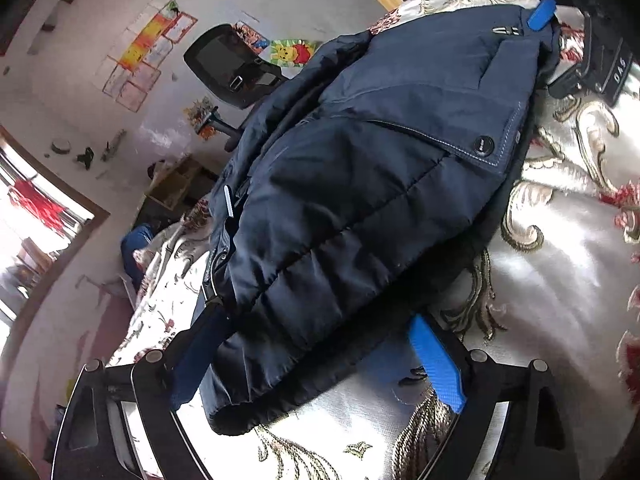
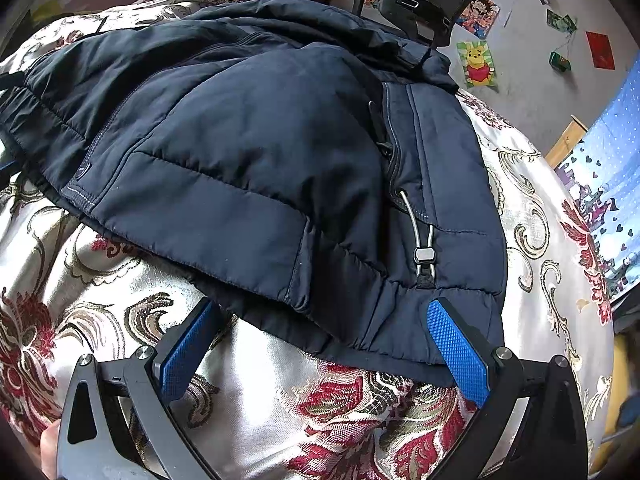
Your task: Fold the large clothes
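Left wrist view: navy jacket (image 1: 360, 184) lies on the floral bedspread (image 1: 560, 240), its hem between the left gripper (image 1: 316, 344)'s wide, unclamped jaws. Right gripper (image 2: 320, 332) gapes too, straddling the jacket's edge, gripping nothing.

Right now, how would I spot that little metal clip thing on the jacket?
Find the navy padded jacket spread on the floral bedspread. Follow its zip down toward the hem nearest the right tool. There a silver cord toggle pinches a grey elastic loop, the only shiny bit on that dark edge.
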The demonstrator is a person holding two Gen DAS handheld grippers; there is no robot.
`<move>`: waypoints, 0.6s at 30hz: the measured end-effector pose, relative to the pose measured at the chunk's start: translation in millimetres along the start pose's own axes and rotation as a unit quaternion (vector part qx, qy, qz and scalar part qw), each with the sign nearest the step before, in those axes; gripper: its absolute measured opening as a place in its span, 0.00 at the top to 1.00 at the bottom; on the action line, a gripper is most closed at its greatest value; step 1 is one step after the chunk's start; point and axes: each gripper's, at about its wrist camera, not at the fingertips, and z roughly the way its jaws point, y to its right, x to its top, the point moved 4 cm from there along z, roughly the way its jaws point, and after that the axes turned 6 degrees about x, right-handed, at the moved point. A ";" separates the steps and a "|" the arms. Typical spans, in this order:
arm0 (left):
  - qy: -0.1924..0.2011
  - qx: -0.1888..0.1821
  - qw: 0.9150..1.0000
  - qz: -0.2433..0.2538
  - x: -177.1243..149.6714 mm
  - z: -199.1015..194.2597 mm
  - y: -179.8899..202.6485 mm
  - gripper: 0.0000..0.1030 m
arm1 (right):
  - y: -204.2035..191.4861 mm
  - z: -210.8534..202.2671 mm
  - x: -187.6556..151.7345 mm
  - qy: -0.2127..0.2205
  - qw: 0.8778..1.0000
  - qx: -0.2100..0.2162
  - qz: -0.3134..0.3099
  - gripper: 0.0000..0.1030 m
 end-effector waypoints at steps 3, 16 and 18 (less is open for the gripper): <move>0.018 0.030 0.999 0.019 0.9 -2.7 1.2 0.33 | -1.7 -0.9 -1.6 0.001 1.000 -0.002 -0.003 0.02; 0.023 0.022 0.997 -0.066 11.5 3.3 -29.7 0.71 | -3.5 -10.1 -1.5 0.031 0.996 -0.082 -0.030 0.02; 0.021 0.014 0.995 -0.092 14.0 3.7 -37.4 0.73 | 1.1 -9.0 0.4 0.032 0.994 -0.098 -0.029 0.02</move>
